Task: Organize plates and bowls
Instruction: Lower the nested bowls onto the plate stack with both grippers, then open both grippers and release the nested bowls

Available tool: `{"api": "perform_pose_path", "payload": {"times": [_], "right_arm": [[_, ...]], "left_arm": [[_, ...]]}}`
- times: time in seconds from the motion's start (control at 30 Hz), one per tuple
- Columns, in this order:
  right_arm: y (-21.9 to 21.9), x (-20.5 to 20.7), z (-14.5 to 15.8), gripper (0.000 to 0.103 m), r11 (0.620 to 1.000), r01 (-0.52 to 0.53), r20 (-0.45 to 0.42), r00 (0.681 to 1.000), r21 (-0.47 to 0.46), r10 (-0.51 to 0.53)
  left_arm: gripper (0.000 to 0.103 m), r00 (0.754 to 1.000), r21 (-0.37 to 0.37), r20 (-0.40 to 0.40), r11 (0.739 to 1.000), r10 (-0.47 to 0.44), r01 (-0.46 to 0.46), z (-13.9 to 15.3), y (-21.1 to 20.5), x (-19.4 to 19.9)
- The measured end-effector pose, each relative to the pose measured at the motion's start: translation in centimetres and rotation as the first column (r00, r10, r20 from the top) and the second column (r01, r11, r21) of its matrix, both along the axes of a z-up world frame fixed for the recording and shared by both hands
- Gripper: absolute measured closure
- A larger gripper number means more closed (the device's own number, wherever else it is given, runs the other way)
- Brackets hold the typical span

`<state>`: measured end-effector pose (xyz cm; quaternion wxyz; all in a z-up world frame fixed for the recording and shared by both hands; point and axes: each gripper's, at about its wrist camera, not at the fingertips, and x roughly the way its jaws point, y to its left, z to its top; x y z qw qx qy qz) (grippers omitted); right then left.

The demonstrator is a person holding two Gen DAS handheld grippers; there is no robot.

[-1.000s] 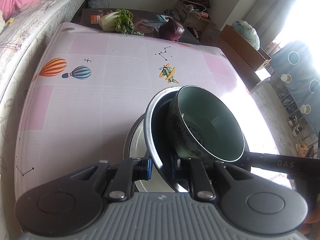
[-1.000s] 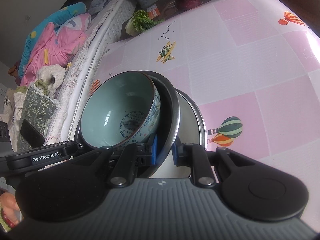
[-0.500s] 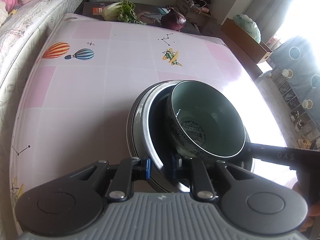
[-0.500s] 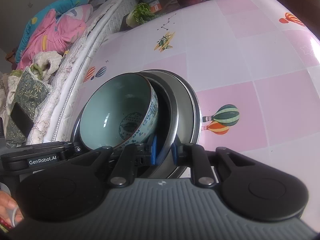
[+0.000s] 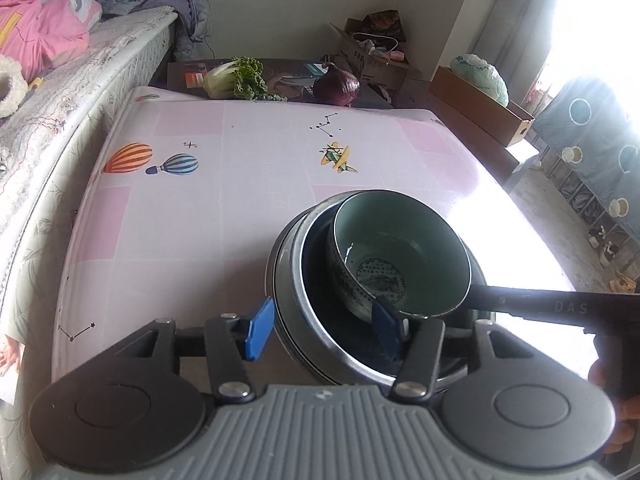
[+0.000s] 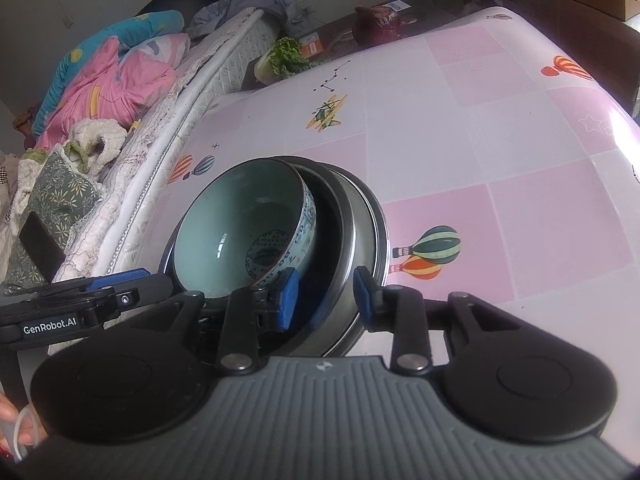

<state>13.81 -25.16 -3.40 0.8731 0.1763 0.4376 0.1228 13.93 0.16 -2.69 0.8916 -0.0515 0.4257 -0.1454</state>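
Observation:
A ceramic bowl (image 5: 400, 256) with a pale teal inside and blue pattern sits in a steel bowl (image 5: 298, 300), nested on another steel dish on the pink table (image 5: 248, 200). My left gripper (image 5: 323, 328) straddles the steel rim on its near side; its jaws are opening and the blue pads stand off the metal. From the opposite side my right gripper (image 6: 325, 300) straddles the steel bowl (image 6: 340, 280) next to the ceramic bowl (image 6: 240, 236). Its jaws are opening too, pads clear of the rim. Each gripper shows in the other's view: right gripper (image 5: 560, 308), left gripper (image 6: 80, 304).
A leafy cabbage (image 5: 236, 78) and a purple cabbage (image 5: 336, 86) lie on a dark board past the table's far edge. A bed with pink bedding (image 5: 44, 32) runs along the table's left side. Cardboard boxes (image 5: 480, 108) stand beyond the far right corner.
Both grippers were shut on the steel bowl's rim and have since spread their jaws off it. The tilted stack has settled flatter onto the table. The left view has drawn back a little.

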Motion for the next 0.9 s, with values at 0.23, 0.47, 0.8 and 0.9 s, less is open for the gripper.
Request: {"api": "perform_pose_path", "payload": {"times": [0.23, 0.47, 0.8, 0.9], "right_arm": [[-1.1, -1.8, 1.2, 0.026, 0.999, 0.036, 0.089, 0.995, 0.000, -0.035], [-0.8, -3.3, 3.1, 0.003, 0.995, 0.058, 0.198, 0.979, -0.085, -0.040], [-0.2, -5.9, 5.6, 0.001, 0.924, 0.127, 0.338, 0.941, -0.361, 0.003], [-0.2, -6.6, 5.9, 0.001, 0.900, 0.146, 0.354, 0.935, -0.410, 0.010]], "left_arm": [[0.045, 1.000, 0.007, -0.001, 1.000, 0.014, -0.014, -0.4, 0.2, -0.3], [0.041, 0.999, 0.008, -0.024, 0.999, 0.032, -0.031, -1.2, 0.7, -0.4], [0.038, 0.998, 0.052, -0.018, 0.997, 0.063, -0.062, -0.8, 1.0, -0.7], [0.035, 0.998, 0.056, -0.018, 0.997, 0.061, -0.060, -0.7, 0.8, -0.8]]}}
